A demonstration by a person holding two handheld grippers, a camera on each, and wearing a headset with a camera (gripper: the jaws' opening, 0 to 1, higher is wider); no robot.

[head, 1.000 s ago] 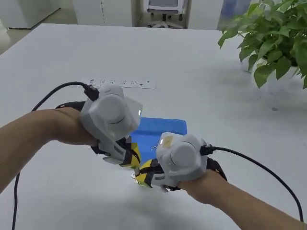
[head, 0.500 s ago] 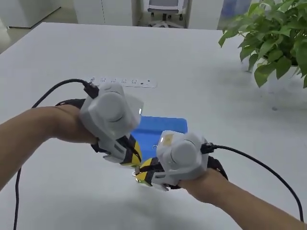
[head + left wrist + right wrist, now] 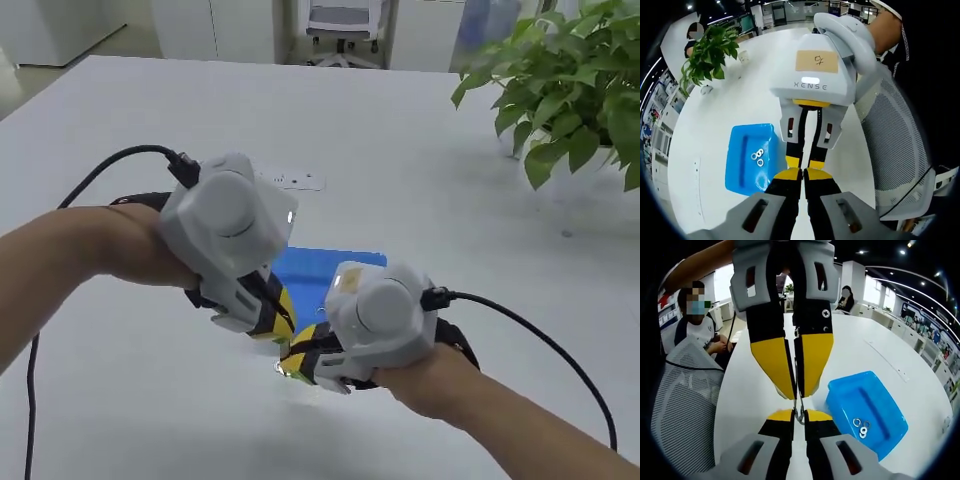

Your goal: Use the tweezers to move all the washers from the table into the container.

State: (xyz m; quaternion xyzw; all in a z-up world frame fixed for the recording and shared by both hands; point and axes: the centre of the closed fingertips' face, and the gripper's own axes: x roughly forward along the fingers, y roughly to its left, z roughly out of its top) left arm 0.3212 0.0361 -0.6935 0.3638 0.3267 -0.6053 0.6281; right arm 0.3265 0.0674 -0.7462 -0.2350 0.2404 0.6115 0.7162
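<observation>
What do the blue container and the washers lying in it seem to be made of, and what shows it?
Blue container: probably moulded plastic with a glossy finish. Its colour is even and saturated, its rim is rounded, and it carries soft highlights.
Washers: likely metal. They are flat, pale, bright rings, though too small to be sure.

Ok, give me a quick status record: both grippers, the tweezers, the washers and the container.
left gripper: jaws shut on the tweezers, facing the right gripper
right gripper: jaws shut on one end of the tweezers, tip to tip with the left gripper
tweezers: thin metal, held between both grippers above the table
container: blue, open, on the table beside the grippers
washers: a small cluster lies inside the container
also on table: power strip, potted plant
</observation>
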